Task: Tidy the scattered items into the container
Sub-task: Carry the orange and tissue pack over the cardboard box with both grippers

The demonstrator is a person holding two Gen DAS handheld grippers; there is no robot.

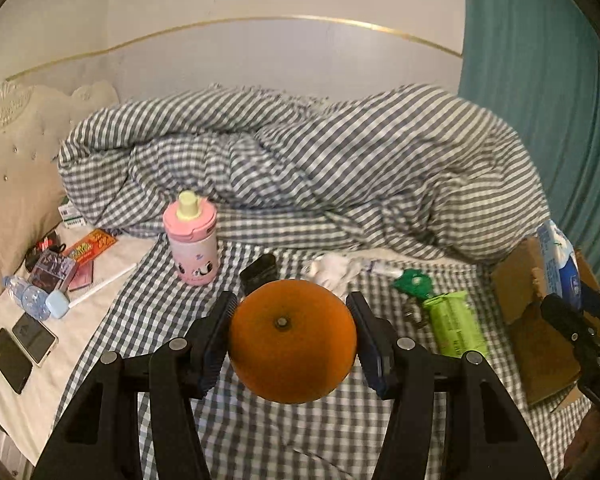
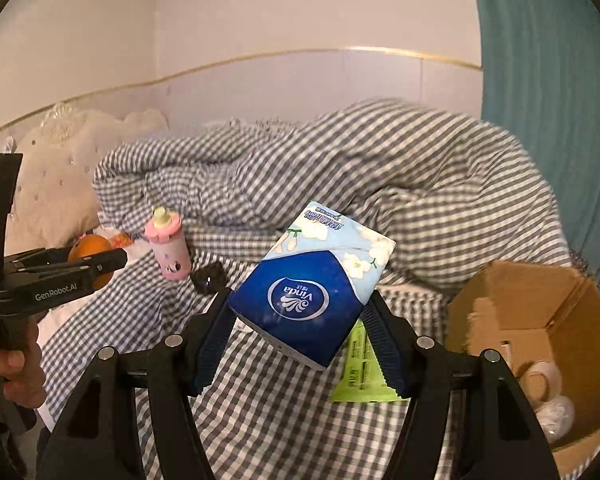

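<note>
Left gripper [image 1: 292, 332]: you clamp the orange [image 1: 293, 340] between its pads, above the checked sheet [image 1: 260, 432].
Right gripper [image 2: 300, 320]: you grip the tissue pack [image 2: 312, 284], tilted, left of the cardboard box [image 2: 572, 300].

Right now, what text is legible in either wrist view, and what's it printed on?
"Vinda": blue tissue pack clamped in the right tongs, logo upside down.
"GenRobot.AI": side of the left tongs, seen from the right wrist.
"DA": partial letters on the right tongs' body, at the left view's edge.
Unreadable: small print atop the tissue pack, green packet, red-orange packet, boxes by the quilt, pink bottle.
</note>
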